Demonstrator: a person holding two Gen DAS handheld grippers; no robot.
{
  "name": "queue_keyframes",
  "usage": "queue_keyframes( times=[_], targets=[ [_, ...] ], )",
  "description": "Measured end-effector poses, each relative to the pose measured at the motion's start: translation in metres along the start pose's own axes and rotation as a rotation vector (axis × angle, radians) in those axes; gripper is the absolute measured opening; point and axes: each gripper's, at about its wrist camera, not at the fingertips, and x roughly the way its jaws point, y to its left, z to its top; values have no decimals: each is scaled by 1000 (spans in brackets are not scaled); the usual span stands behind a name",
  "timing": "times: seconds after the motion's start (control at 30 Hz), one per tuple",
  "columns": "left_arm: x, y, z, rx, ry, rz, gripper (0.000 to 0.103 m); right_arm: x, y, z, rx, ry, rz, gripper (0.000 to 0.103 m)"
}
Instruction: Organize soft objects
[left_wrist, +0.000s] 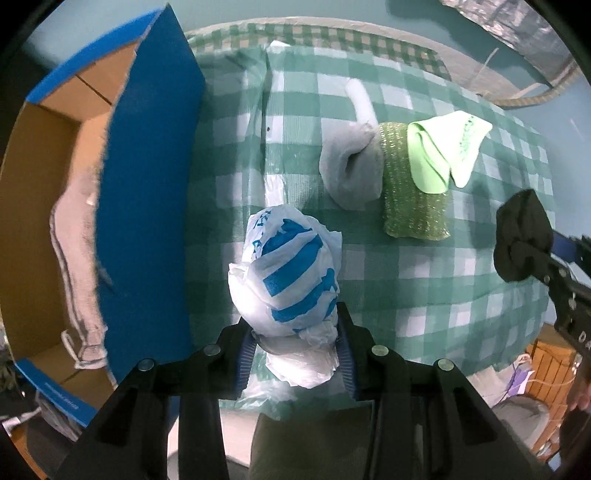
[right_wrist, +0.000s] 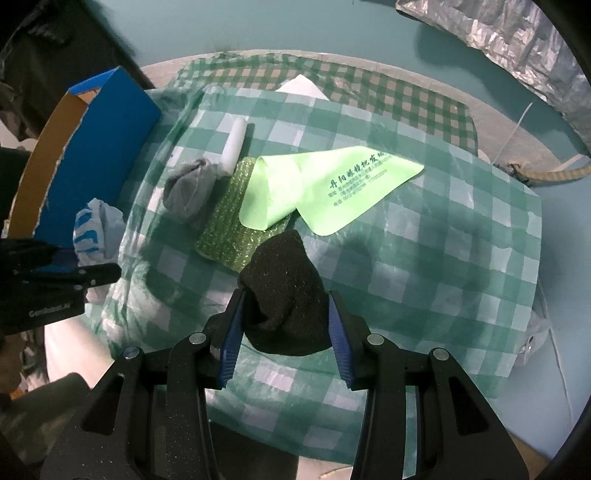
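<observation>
Closed on a crumpled white-and-blue plastic bag (left_wrist: 286, 273), the left claw (left_wrist: 295, 354) hangs beside the open blue cardboard box (left_wrist: 147, 192). Its partner, the right claw (right_wrist: 284, 328), pinches a black sock (right_wrist: 284, 291) above the checked table (right_wrist: 424, 258), near the green scouring pad (right_wrist: 225, 236).

Towel (left_wrist: 79, 266) in box (left_wrist: 147, 177), blurred

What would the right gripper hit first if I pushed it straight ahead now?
Probably the sparkly green scrubber and the light green cloth on it, beyond the black sock the right gripper grips. Depth is unclear.
</observation>
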Motion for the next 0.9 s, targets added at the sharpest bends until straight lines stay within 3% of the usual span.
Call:
queue_keyframes(
  times=[0.6, 0.9],
  targets=[
    [-61, 13, -18, 64, -85, 22, 40, -55, 37, 12, -48, -58, 14, 43],
    [-84, 29, -25, 33, -122, 20, 40, -73, 60, 24, -86, -77, 25, 43]
  ],
)
